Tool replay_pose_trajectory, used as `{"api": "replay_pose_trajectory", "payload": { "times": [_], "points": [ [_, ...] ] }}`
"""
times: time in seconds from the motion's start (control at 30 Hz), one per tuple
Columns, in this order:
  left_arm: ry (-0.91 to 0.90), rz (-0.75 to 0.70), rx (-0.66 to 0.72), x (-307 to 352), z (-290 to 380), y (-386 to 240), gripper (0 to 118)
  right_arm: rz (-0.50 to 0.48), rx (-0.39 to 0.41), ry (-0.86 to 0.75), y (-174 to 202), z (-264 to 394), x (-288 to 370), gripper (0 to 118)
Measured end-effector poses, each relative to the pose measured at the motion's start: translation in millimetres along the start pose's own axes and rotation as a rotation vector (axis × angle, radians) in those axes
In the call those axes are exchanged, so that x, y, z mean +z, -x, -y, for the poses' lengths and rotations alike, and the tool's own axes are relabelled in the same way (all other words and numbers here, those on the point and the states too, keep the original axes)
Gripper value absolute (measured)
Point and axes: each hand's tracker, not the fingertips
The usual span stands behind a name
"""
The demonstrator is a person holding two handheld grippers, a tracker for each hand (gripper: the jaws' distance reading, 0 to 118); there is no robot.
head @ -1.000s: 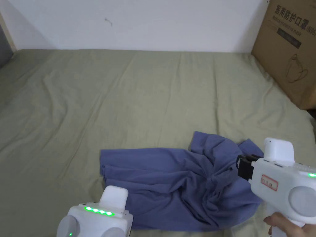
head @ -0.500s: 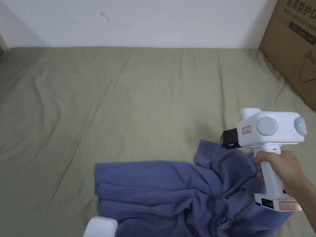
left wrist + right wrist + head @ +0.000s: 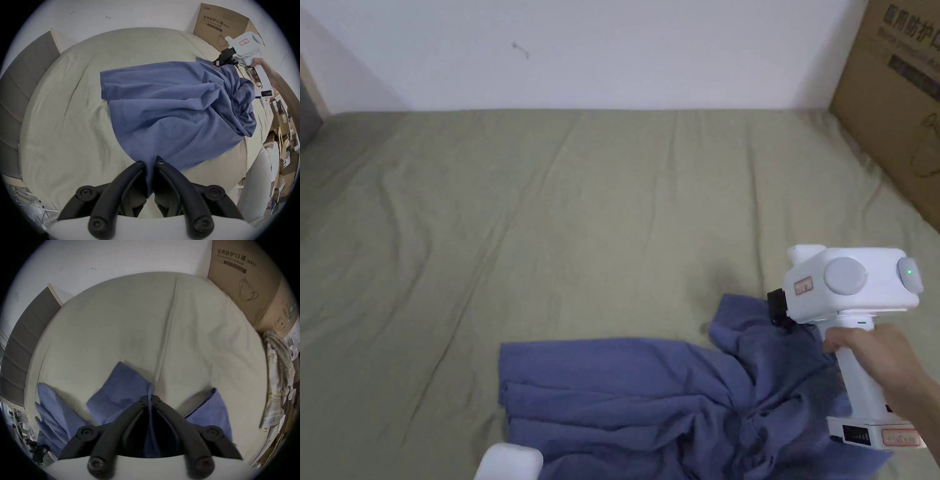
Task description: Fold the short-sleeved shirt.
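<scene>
Wide bed with olive-green sheet (image 3: 600,206): the crumpled blue short-sleeved cotton shirt (image 3: 650,400) lies at its near right edge. My right hand-held gripper (image 3: 150,398) pinches a fold at the shirt's far end; my left hand-held gripper (image 3: 150,162) pinches the near hem. Risk, I judge: thin bites slip when I pull taut, and the bunched cloth stays twisted.

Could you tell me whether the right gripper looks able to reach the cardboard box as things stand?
Probably not freely: the right gripper is shut on the blue shirt, which would drag along towards the cardboard box.
</scene>
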Motion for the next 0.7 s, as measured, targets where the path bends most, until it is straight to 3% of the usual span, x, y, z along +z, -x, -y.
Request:
{"api": "replay_pose_trajectory", "payload": {
  "times": [0.1, 0.3, 0.47, 0.7],
  "points": [
    [-0.029, 0.02, 0.002, 13, -8, 5, 6, -0.013, -0.01, -0.057, -8, -17, 37, 4],
    [-0.191, -0.01, 0.028, 61, -45, 35, 6, 0.088, -0.019, -0.221, -37, -45, 141, 4],
    [-0.292, -0.118, 0.05, 106, -90, 78, 6, 0.139, -0.1, -0.336, -81, -52, 238, 4],
    [-0.429, -0.185, 0.056, 173, -148, 115, 6, 0.16, -0.203, -0.423, -115, -39, 308, 4]
  ]
}}
